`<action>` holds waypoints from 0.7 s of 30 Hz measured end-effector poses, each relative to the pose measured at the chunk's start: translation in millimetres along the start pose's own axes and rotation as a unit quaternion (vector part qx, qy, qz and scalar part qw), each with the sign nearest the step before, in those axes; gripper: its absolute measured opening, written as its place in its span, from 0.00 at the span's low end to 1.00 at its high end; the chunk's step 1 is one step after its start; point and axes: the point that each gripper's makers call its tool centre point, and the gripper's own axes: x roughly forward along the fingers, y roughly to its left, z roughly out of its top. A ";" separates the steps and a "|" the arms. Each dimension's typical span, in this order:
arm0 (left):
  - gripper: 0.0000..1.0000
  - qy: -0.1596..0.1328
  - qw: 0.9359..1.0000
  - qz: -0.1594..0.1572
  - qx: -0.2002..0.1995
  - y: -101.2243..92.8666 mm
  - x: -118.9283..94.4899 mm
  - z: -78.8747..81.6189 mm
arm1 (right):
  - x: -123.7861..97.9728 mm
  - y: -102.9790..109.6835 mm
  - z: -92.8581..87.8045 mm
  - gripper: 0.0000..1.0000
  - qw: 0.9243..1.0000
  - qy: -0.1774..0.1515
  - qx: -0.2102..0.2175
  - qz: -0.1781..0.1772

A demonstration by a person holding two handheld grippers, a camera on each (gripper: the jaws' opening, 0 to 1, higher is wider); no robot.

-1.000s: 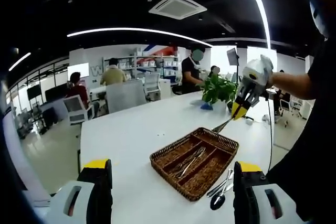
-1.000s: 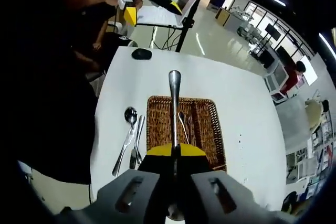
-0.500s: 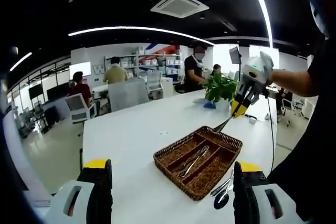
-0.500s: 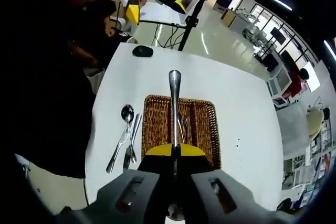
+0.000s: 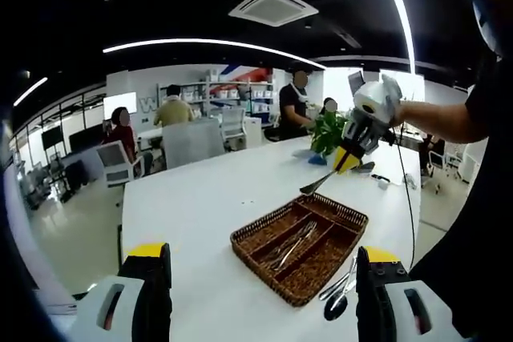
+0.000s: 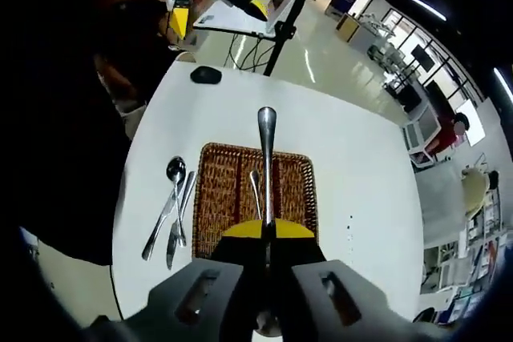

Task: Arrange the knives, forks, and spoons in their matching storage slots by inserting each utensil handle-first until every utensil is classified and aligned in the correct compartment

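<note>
- Steel utensil point(image 6: 266, 167) is clamped in the right gripper point(image 6: 267, 234); its working end is hidden between the jaws, its handle points straight away, above the wicker tray point(image 6: 211, 202).
- Left gripper point(image 5: 260, 298) spread wide, holding nothing, low before the tray.
- Loose cutlery point(image 6: 170, 212) lies beside the tray on the white table point(image 6: 353, 174).

A single large pale letter "W" point(image 5: 147, 106) stands on the far wall point(image 5: 192, 79) in the left gripper view, partly cut off by a white panel beside it; whatever follows the letter is hidden or too blurred to read. In the right gripper view no text, label, brand, number or sign can be read; the utensils, the basket and the desk carry no legible marking in either view.
</note>
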 end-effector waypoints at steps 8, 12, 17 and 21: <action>1.00 -0.009 1.000 -0.003 -0.005 -1.7 1.1 4.7 | 9.4 -18.3 -2.3 0.00 1.000 0.002 0.000 -0.002; 1.00 -0.003 1.000 -0.001 -0.003 -0.8 0.2 2.6 | 15.6 -24.2 -2.2 0.00 1.000 0.005 -0.002 0.001; 1.00 0.002 1.000 0.001 -0.006 -1.0 -1.5 -1.2 | 24.0 -35.4 0.8 0.00 1.000 0.003 -0.008 0.003; 1.00 0.005 1.000 0.000 -0.005 -0.9 -1.8 -1.4 | 31.9 -46.8 2.2 0.00 1.000 0.001 -0.010 0.003</action>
